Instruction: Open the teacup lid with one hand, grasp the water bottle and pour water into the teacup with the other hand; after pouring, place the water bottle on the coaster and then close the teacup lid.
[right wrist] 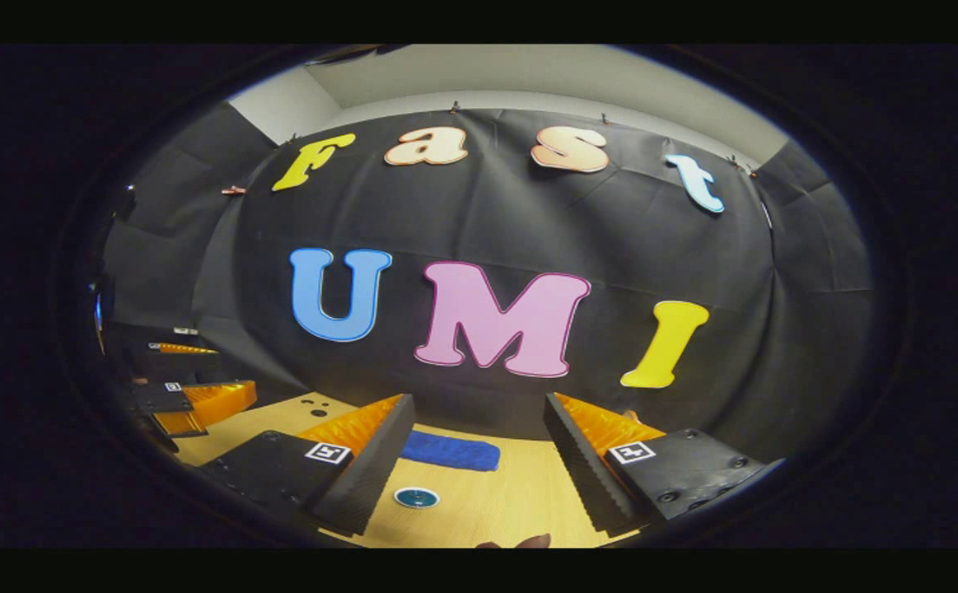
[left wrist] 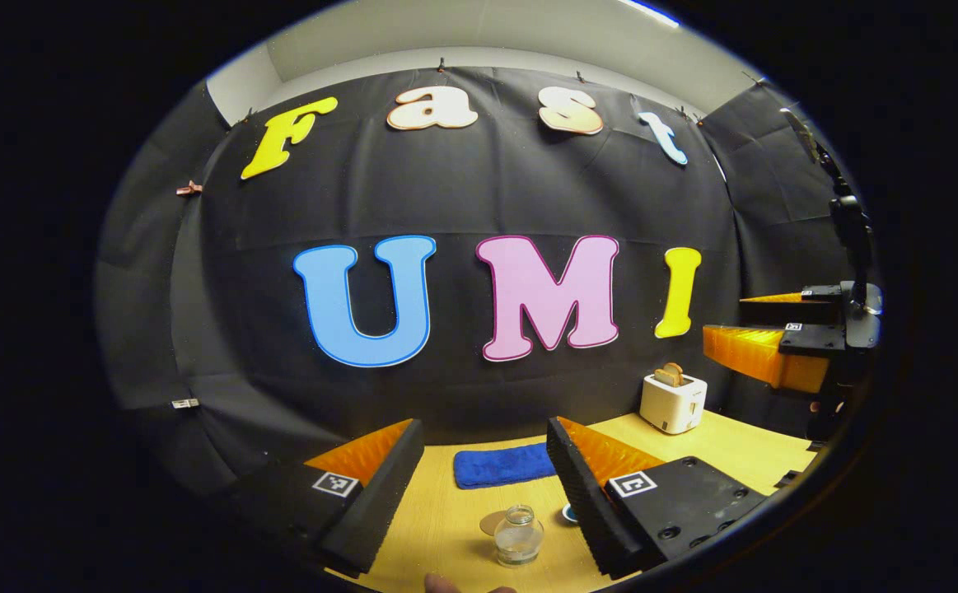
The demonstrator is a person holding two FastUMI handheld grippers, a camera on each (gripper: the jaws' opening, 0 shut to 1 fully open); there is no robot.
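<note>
Both sets of tongs hover high over the counter (left wrist: 462, 527), nothing gripped; the left tongs (left wrist: 485, 478) are spread wide, and down between them stands a small glass jar (left wrist: 518, 535), apparently the water bottle, beside a round coaster (left wrist: 493, 522); the right tongs (right wrist: 479, 469) are spread too, over a small teal disc (right wrist: 416, 497), perhaps the teacup lid, though I can't be sure; a blue cloth (right wrist: 450, 451) lies behind; by my reading, every step is still to come.
</note>
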